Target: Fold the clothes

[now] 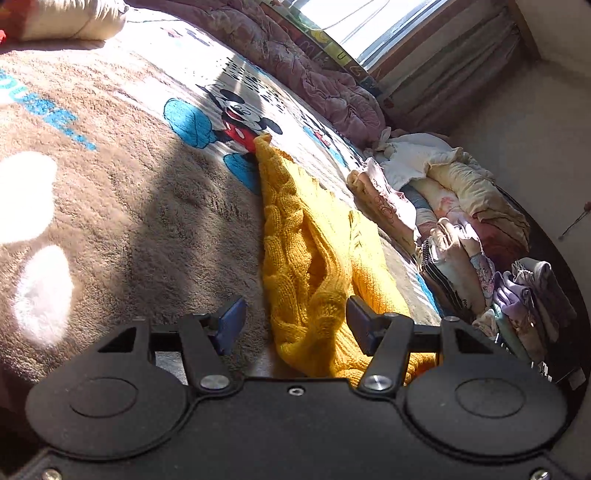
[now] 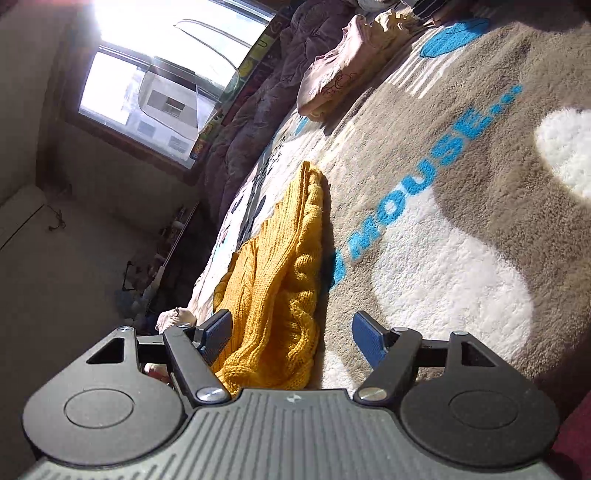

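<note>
A yellow cable-knit sweater (image 1: 295, 236) lies folded lengthwise on a brown and white Mickey Mouse blanket (image 1: 147, 184). My left gripper (image 1: 295, 321) is open, its blue pads on either side of the sweater's near end, not closed on it. In the right wrist view the same sweater (image 2: 280, 266) lies on the blanket (image 2: 443, 206). My right gripper (image 2: 291, 336) is open with the sweater's other end between its blue pads, not pinched.
A pile of folded and loose clothes (image 1: 461, 221) sits at the bed's right edge. A pink garment (image 2: 340, 74) lies further up the blanket. A mauve quilt (image 1: 295, 62) runs under the window (image 2: 155, 85). A pillow (image 1: 74, 18) lies at the top left.
</note>
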The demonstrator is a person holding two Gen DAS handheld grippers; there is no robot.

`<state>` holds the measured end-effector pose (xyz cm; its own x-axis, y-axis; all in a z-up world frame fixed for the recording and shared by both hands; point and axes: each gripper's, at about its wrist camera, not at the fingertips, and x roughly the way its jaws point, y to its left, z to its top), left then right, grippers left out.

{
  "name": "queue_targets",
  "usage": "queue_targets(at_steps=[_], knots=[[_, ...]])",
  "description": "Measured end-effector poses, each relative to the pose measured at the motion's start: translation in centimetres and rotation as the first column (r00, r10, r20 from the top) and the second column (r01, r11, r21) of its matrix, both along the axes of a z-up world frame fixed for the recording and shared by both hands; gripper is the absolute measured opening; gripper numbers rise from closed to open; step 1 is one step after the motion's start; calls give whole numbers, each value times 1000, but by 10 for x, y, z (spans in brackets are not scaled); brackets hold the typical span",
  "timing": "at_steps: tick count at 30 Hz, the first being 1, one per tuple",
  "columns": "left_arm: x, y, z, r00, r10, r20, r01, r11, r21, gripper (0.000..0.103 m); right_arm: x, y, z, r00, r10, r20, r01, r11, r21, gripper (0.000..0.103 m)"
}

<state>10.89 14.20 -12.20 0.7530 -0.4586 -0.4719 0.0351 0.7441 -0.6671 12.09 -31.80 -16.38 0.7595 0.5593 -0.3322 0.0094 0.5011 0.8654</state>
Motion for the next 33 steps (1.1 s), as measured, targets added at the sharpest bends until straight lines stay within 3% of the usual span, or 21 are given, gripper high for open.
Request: queue_targets(at_steps=[8,13,18,21,22,23,24,25,27,31,33], knots=[[103,10,-19,997,-11,-82,5,997,-76,59,92,5,-17,1000,23,-9,-23,999,37,72],[172,9,-23,994,-57,-95,48,994,-100,59,153,13,-15,994,102,36,-100,994,-47,72],[224,-3,-20,984,-158,-88,153,987,-53,59,206,24,-14,982,186,46,-180,978,-103,72],[246,-16,-18,972,-224,-69,226,974,24,55,229,32,-13,970,239,39,-232,964,-127,71],[252,-21,-18,968,-245,-62,249,967,58,52,235,34,-13,966,257,35,-251,959,-132,67],[256,-25,-17,963,-261,-58,266,959,96,39,241,37,-14,961,276,31,-269,953,-138,62],[258,-28,-17,959,-279,-53,283,951,124,29,247,40,-14,955,294,27,-288,947,-142,45],[260,-28,-16,956,-290,-43,293,946,135,26,253,42,-14,950,313,23,-306,940,-147,29],[264,-29,-9,954,-299,-10,297,943,152,18,256,45,-7,941,336,35,-327,931,-162,26],[270,-30,19,948,-281,151,253,950,182,16,257,49,27,916,374,146,-336,913,-231,23],[278,-31,26,954,-226,198,181,959,219,16,270,49,41,918,344,198,-289,921,-261,22]])
